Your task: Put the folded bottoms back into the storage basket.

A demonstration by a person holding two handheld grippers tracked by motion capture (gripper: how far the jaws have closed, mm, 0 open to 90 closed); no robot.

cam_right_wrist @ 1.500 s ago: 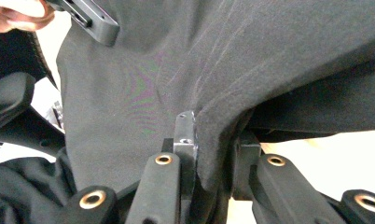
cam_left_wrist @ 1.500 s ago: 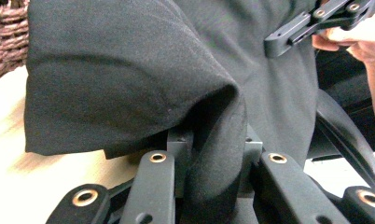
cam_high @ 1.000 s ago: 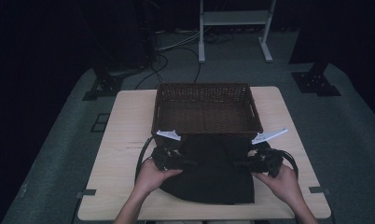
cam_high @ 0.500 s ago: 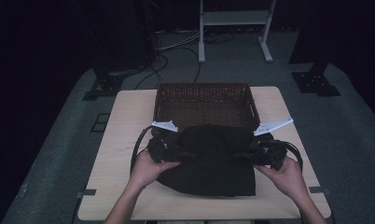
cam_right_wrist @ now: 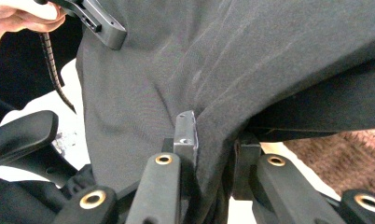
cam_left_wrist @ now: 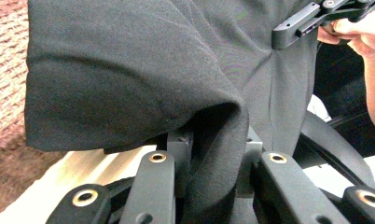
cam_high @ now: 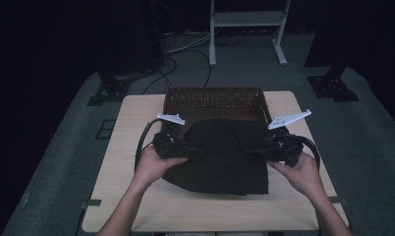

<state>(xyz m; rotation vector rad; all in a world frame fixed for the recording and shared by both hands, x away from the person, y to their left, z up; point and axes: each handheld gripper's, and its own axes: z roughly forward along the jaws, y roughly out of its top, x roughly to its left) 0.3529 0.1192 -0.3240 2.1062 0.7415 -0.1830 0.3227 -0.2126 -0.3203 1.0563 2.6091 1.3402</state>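
Nearest the person, the lower hem of the black folded cloth garment (cam_high: 220, 157) drooped onto the pale wooden bench (cam_high: 136, 206). Above it, the left gripper (cam_high: 188, 150) had its jaws clamped on the garment's left edge, and the right gripper (cam_high: 254, 151) had its jaws clamped on the right edge, the fabric stretched between them. Just beyond the garment, the dark brown woven wicker basket (cam_high: 212, 98) stood on the bench, the garment's upper edge overlapping its near rim.
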